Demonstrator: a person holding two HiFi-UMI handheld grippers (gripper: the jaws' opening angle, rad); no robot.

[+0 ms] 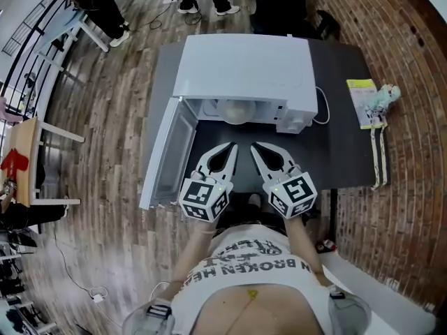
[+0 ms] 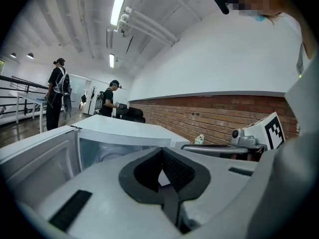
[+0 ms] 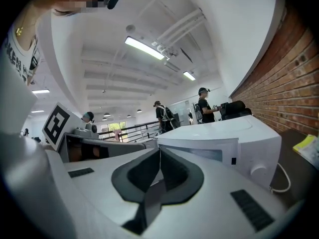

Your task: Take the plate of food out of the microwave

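On the dark grey worktop [image 1: 342, 138] in front of us sits the boxy white microwave [image 1: 244, 61] w/ its door [image 1: 167, 155] swung open to the left, & the pale round plate of food [image 1: 235, 110] is inside the cavity, approx. centre. Our left gripper [image 1: 232, 147] & right gripper [image 1: 254, 147] hover side by side just short of the opening, both sets of jaws clenched on nothing. Far right on the worktop lie a yellow-green flat packet [image 1: 362, 102] & a small pale toy [image 1: 385, 95].
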